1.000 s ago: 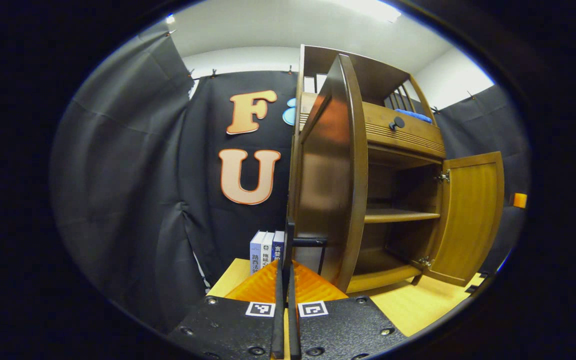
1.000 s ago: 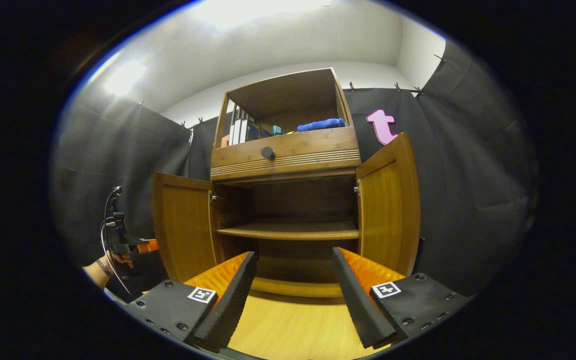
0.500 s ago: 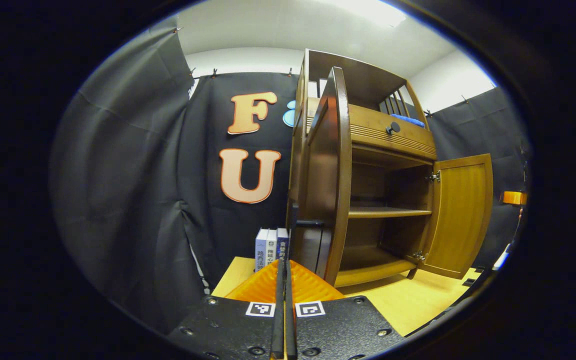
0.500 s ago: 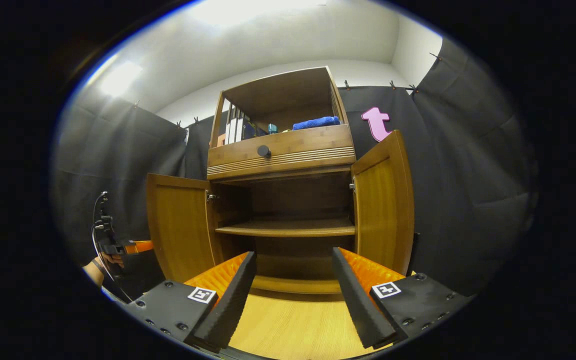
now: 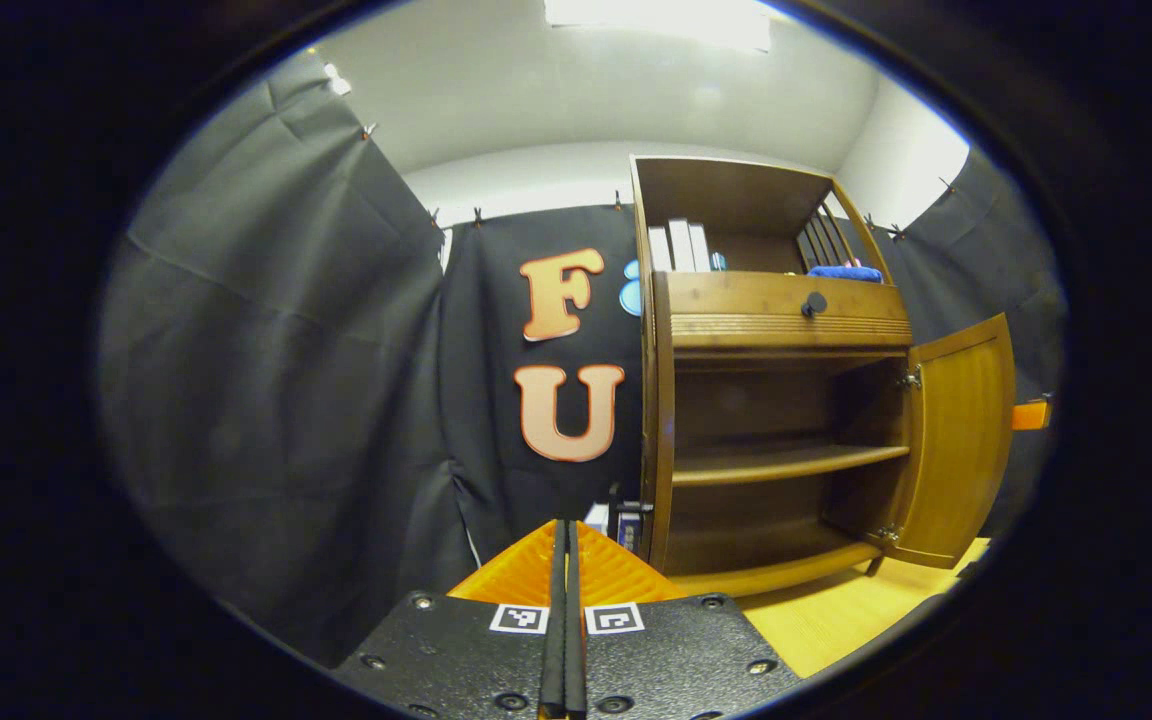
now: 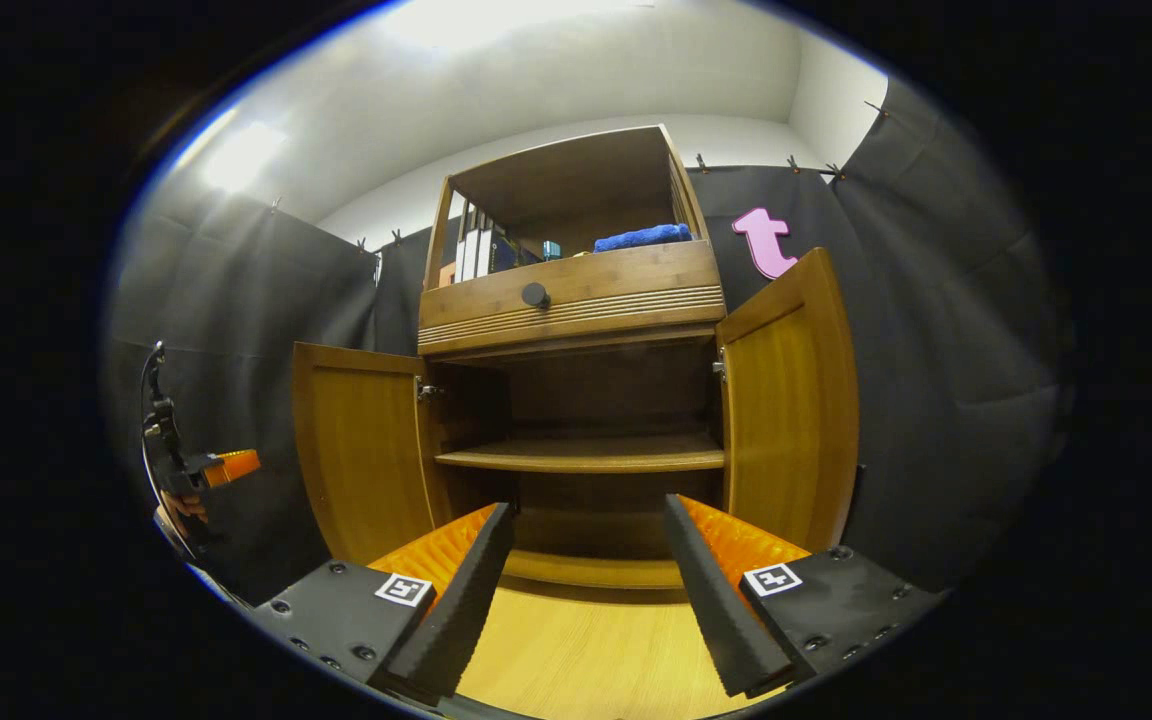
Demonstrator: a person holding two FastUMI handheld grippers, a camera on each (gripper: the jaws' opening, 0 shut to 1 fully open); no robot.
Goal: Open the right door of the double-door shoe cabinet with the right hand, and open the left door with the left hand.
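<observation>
Both doors swung wide — left door (image 6: 356, 450) and right door (image 6: 786, 400) flank the spread-fingered right gripper (image 6: 586, 590); shelf (image 6: 586, 455) straight ahead. Left gripper (image 5: 564, 620) clenched on nothing — books (image 5: 626, 520) just beyond.

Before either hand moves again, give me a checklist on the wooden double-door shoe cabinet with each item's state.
1. Left wooden door swung open: ok.
2. Right wooden door swung open: ok.
3. Left gripper off the door, fingers together: ok.
4. Right gripper open, holding nothing: ok.
5. Inner wooden shelf bare: ok.
6. Top drawer with round dark knob closed: ok.
</observation>
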